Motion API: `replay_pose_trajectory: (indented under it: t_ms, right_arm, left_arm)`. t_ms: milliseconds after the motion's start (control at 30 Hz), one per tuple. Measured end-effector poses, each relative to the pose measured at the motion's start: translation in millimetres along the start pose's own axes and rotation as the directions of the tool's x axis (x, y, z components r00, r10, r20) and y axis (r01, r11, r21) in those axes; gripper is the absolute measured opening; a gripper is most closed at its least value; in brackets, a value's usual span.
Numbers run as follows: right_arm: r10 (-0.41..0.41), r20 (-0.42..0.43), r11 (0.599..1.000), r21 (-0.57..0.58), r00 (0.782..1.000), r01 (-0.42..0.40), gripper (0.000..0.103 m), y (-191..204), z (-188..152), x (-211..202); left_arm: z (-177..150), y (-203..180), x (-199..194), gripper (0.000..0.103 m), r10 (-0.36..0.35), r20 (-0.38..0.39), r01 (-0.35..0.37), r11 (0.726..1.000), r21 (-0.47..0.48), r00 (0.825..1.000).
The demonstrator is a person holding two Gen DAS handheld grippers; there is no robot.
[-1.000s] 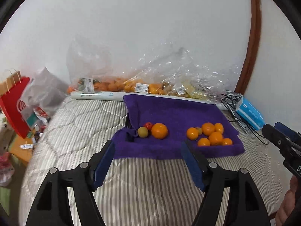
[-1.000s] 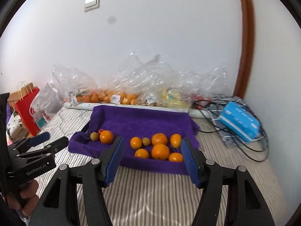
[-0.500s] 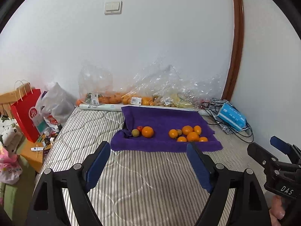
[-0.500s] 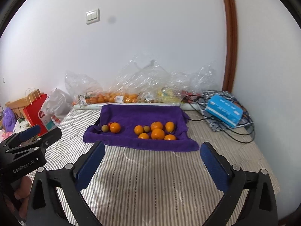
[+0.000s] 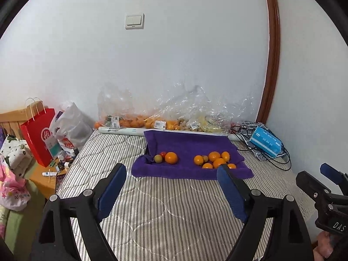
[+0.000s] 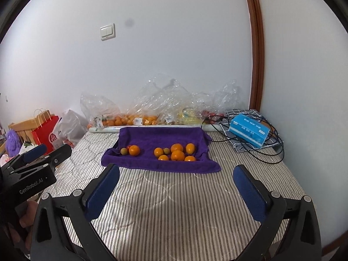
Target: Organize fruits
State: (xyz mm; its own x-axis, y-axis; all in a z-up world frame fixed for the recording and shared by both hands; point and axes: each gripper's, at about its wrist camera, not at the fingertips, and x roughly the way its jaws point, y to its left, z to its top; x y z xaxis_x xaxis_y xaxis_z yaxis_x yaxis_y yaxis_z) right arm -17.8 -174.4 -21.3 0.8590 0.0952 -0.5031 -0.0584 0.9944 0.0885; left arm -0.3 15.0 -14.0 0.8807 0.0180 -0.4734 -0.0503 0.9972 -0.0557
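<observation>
A purple towel lies on a striped mattress against the wall. On its left part sit an orange, a green fruit and a small red fruit. On its right part lies a cluster of several oranges with one green fruit. My left gripper is open and empty, well short of the towel. My right gripper is open and empty, also short of the towel.
Clear plastic bags of fruit line the wall. A blue box on black cables lies at the right. A red paper bag and clutter stand off the mattress's left edge. Striped mattress lies before the towel.
Both grippers have pulled back and risen away from the towel, so the fruit looks smaller and farther. The right gripper's jaws have spread wider. The fruit has not moved.
</observation>
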Motion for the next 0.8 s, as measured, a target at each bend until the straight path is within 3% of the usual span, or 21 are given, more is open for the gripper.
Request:
replay_pose_trajectory:
  t_ms: [800]
  right_arm:
    - [0.000,0.012,1.000,-0.001,1.000,0.000,0.103,1.4,0.5,-1.2]
  left_arm:
    - [-0.7,-2.0,-0.9,0.085,0.015,0.004,-0.015,1.000,0.003,1.000]
